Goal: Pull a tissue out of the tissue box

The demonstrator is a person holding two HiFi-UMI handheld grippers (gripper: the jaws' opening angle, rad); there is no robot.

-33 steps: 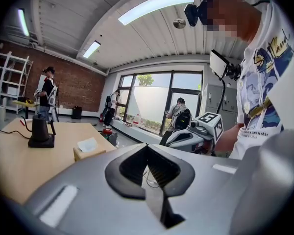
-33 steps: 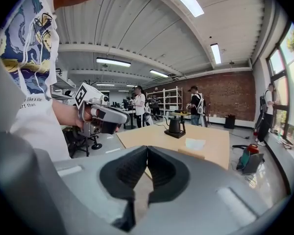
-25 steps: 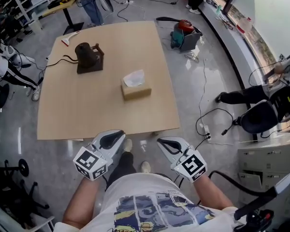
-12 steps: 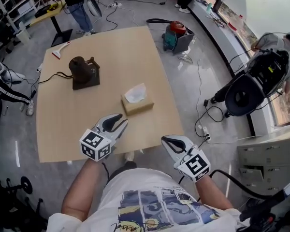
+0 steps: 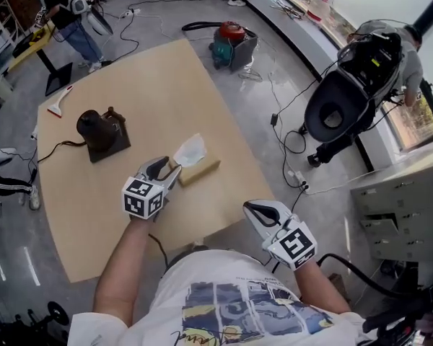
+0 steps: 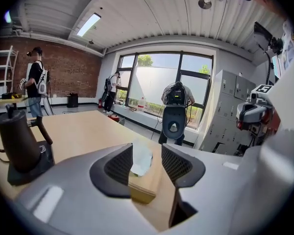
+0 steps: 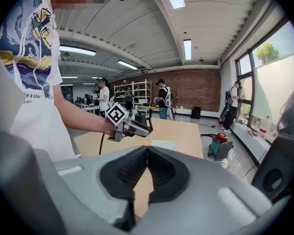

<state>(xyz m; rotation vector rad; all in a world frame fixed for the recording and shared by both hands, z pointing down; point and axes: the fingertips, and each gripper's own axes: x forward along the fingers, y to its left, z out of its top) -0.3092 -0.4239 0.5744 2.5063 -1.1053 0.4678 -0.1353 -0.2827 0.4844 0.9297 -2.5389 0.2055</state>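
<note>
A tan tissue box (image 5: 200,170) lies near the middle of the wooden table (image 5: 151,99), with a white tissue (image 5: 190,151) standing up out of its top. My left gripper (image 5: 167,172) hangs just short of the box on its near left side; its jaws are opening. In the left gripper view the tissue (image 6: 141,158) and box (image 6: 148,189) show through the gap of the gripper (image 6: 147,161), still beyond the pads and untouched. My right gripper (image 5: 262,210) is off the table's near edge, over the floor. Its jaws (image 7: 147,153) are shut on nothing.
A dark kettle on a stand (image 5: 101,131) with a cable sits left of the box. A red-and-white tool (image 5: 60,101) lies at the far left corner. A vacuum (image 5: 231,40), floor cables and a person with equipment (image 5: 361,78) are to the right.
My left gripper has travelled forward from the near table edge to the tissue box, and its jaws have gone from shut to open. My right gripper shifted a little and stayed shut.
</note>
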